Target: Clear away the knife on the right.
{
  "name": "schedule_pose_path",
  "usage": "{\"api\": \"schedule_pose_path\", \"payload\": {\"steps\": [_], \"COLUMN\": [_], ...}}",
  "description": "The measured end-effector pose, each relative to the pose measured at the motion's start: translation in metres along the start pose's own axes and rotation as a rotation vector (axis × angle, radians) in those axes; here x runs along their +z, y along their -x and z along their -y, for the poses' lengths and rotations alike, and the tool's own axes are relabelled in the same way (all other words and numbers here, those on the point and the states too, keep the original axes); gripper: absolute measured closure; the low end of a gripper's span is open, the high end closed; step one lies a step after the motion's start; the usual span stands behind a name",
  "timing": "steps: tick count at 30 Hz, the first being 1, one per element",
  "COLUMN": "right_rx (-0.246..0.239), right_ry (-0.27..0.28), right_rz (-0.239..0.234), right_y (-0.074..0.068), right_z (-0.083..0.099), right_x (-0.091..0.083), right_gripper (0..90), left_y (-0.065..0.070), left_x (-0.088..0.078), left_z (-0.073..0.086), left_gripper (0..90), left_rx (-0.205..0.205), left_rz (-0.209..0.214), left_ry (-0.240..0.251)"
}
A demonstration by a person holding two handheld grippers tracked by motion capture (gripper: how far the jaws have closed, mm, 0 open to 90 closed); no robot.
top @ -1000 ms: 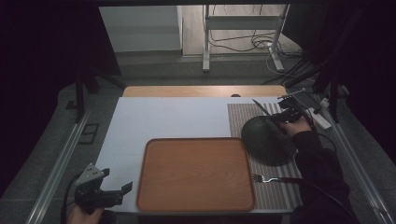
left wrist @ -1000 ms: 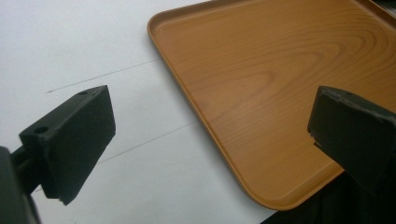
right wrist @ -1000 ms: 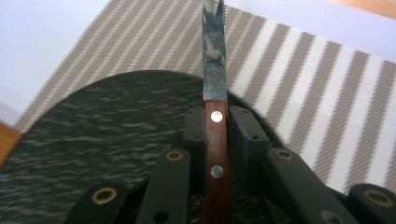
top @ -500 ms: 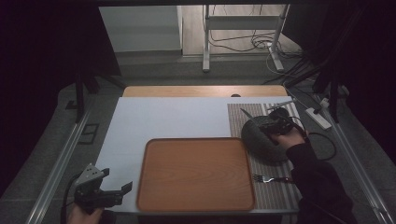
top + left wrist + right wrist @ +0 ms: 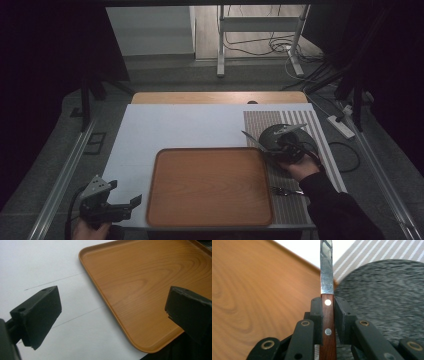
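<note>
Left tongs (image 5: 131, 204): at the near left corner of the surface (image 5: 175, 125), held low in the person's left hand (image 5: 90, 231). The jaws stand wide apart with nothing between them. In the left gripper view they frame bare white surface and the near left corner of the tray.

Tray (image 5: 210, 186): wooden, brown, with a raised rim, lying flat on the near middle of the white surface. Nothing lies on it.

Knife (image 5: 326, 272): clamped by its wooden handle between the pads of the right tongs. In the right gripper view the serrated blade points straight out ahead, over the line where the tray's far right corner meets the mat.

Right tongs (image 5: 280, 142): closed tight on the knife handle, held in the person's right hand (image 5: 297, 167), just off the tray's far right corner.

Plate (image 5: 272, 135): dark, round, lying on the striped mat, right under and beside the right tongs.

Mat (image 5: 322, 150): striped, along the right side of the surface, touching the tray's right edge.

Fork (image 5: 285, 190): on the mat near the tray's right edge, close to the person's dark sleeve (image 5: 335, 210).
</note>
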State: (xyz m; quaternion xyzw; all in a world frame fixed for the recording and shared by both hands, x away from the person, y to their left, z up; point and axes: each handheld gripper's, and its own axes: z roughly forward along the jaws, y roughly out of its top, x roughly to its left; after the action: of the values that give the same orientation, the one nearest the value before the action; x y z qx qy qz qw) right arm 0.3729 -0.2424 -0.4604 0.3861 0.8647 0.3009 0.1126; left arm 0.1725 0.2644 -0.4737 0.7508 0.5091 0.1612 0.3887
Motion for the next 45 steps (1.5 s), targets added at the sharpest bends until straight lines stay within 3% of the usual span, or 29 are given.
{"api": "schedule_pose_path", "payload": {"steps": [14,25,33,36,39,41,42,45], "right_rx": [-0.065,-0.123,-0.144,-0.146,-0.147,-0.139,-0.137,-0.165], "right_ry": [-0.015,-0.040,-0.107,-0.151,-0.143,-0.110,-0.092,-0.079], "right_rz": [-0.032,-0.061,-0.039,-0.062,-0.073,-0.078,-0.079,-0.125], "right_y": [-0.054,-0.085,-0.090,-0.092,-0.093,-0.092,-0.091,-0.094], "right_z": [0.022,0.023,0.029,0.031,0.029,0.024,0.021,0.011], "right_x": [-0.003,0.014,0.033,0.039,0.036,0.030,0.026,0.022], "right_gripper": [77.0,77.0,76.8,75.3,62.4,60.2,64.1,88.1], "left_y": [0.000,0.000,0.000,0.000,0.000,0.000,0.000,0.000], "left_x": [0.001,0.002,0.002,0.002,0.002,0.002,0.002,0.002], "left_z": [-0.001,-0.002,-0.002,-0.002,-0.002,-0.002,-0.002,-0.002], "left_gripper": [1.4,1.4,1.4,1.4,1.4,1.4,1.4,1.5], "left_rx": [-0.001,0.007,0.007,0.008,0.006,0.007,0.007,0.007], "left_rz": [0.004,0.004,0.004,0.004,0.003,0.002,0.002,0.002], "left_ry": [0.002,-0.002,-0.002,-0.003,-0.003,-0.004,-0.004,-0.005]}}
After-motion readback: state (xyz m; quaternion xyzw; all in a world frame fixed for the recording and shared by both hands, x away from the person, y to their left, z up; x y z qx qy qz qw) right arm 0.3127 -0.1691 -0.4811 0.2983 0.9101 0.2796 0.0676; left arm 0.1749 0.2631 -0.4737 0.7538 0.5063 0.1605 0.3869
